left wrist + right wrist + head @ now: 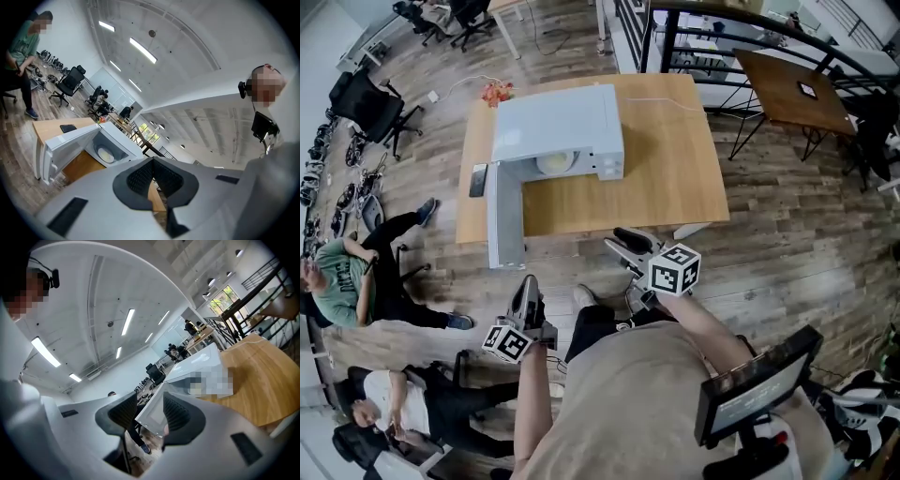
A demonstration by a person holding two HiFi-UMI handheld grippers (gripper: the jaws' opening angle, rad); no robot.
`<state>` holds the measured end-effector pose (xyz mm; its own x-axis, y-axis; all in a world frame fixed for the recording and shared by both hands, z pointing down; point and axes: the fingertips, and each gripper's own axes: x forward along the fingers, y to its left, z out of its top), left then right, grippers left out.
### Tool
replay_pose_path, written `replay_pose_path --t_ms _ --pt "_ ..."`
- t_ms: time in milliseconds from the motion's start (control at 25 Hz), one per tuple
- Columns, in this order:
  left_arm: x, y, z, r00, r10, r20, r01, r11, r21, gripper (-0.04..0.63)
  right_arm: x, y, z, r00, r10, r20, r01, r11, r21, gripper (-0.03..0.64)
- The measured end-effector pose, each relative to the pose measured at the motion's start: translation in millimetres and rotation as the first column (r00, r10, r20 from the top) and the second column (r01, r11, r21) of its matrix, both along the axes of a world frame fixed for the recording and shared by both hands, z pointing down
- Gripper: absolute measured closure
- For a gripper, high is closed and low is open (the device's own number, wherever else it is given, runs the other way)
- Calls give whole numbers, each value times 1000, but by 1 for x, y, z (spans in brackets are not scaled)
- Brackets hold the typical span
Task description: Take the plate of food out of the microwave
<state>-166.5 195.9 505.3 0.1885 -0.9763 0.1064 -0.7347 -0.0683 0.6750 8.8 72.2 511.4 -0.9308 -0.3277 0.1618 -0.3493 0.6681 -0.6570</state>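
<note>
- Currently both grippers hang at the person's waist, well short of the bench [675, 159]. The reach towards the microwave [558, 127] looks not yet begun.
- The left gripper [528, 291] has its jaws together on nothing. The right gripper [628, 246] has its jaws partly apart, also empty.
- The plate [555, 162] sits inside the microwave's open cavity, pale and round.
- To do it well, I judge the grippers should come in low and straight at the opening, pinch the plate's near rim, and draw it out level so the food stays put. The left gripper must open first if it helps.
- The door [504, 214] juts out over the bench's near-left edge, so approach from its right.
- A dark flat thing [478, 180] lies beside the door hinge. Seated people [337, 272] are off to the left, clear of the path.
</note>
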Motion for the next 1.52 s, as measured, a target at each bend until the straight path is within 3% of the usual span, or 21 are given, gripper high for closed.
replay_pose_path --t_ms 400,600,1040,1520 --pt "-78 -44 -3 998 58 -19 -57 998 29 592 -46 -32 1 986 159 -38 -161 986 -37 442" --pt "-106 -57 3 996 88 -13 -88 995 38 592 -83 -43 -1 985 171 -35 -172 985 -25 442" --pt "-117 -85 10 983 185 -11 -184 982 33 591 -116 -59 7 974 220 -45 -223 974 -49 442" --pt "-107 -123 17 990 139 8 -139 990 16 592 -115 -104 30 979 198 -52 -203 971 -124 442"
